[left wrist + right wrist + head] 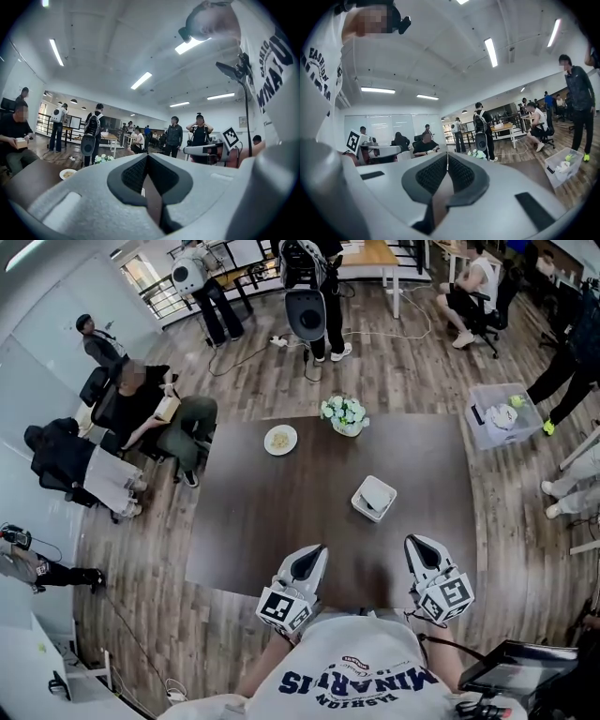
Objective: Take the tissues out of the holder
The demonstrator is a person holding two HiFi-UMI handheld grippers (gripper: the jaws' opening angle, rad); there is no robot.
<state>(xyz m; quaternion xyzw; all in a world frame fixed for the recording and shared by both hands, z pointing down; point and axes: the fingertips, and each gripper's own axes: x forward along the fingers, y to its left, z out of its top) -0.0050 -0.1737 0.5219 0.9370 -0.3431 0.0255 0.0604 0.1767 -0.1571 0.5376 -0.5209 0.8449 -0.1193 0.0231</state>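
My left gripper (312, 557) and right gripper (418, 547) are closed, empty. The tissues (377, 491) in the holder (360, 505) look soft and light, so I'd pinch 1 top fold.

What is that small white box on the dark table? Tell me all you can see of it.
The tissue holder is a small white, roughly square open-topped box, plastic by its look, with pale contents and a dark streak inside. It sits flat on the dark table, right of the middle, turned askew to its edges. Nothing else touches it.
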